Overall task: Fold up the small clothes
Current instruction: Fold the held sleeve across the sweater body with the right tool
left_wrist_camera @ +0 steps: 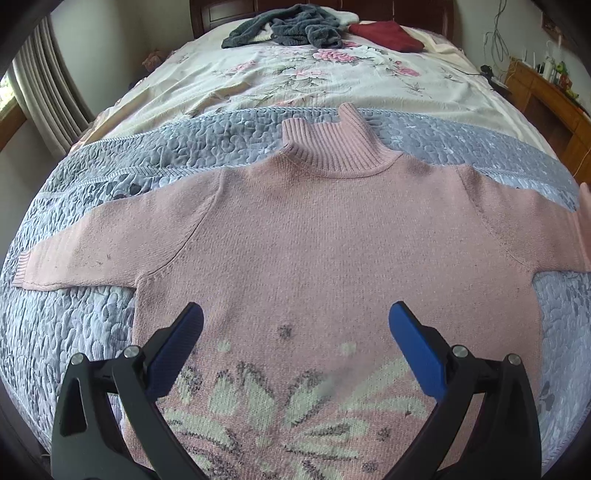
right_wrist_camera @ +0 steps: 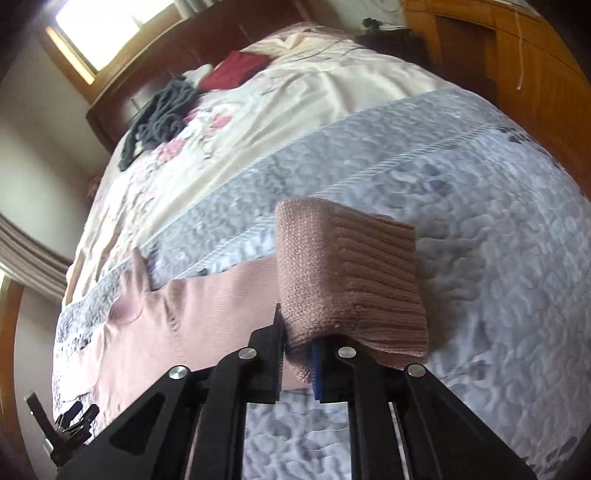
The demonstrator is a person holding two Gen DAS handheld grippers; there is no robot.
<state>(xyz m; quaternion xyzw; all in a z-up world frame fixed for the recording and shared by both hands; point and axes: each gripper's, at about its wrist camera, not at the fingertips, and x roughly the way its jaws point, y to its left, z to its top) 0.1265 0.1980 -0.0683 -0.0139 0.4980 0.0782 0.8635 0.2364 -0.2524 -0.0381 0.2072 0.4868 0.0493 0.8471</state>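
Observation:
A pink knit sweater (left_wrist_camera: 325, 236) with a ribbed turtleneck and a pale flower pattern near the hem lies flat, face up, on the grey quilted bedspread (left_wrist_camera: 74, 332), its left sleeve (left_wrist_camera: 85, 254) stretched out. My left gripper (left_wrist_camera: 295, 321) hovers open over the lower front of the sweater, blue pads wide apart, nothing between them. In the right wrist view my right gripper (right_wrist_camera: 297, 354) is shut on the ribbed cuff end of the right sleeve (right_wrist_camera: 347, 273), which is lifted and bent up off the bedspread (right_wrist_camera: 480, 258). The left gripper (right_wrist_camera: 70, 417) shows at the lower left.
A grey garment (left_wrist_camera: 291, 27) and a dark red folded cloth (left_wrist_camera: 388, 35) lie by the headboard on a floral sheet (left_wrist_camera: 288, 81). A wooden cabinet (left_wrist_camera: 546, 96) stands right of the bed, curtains (left_wrist_camera: 48, 85) to the left.

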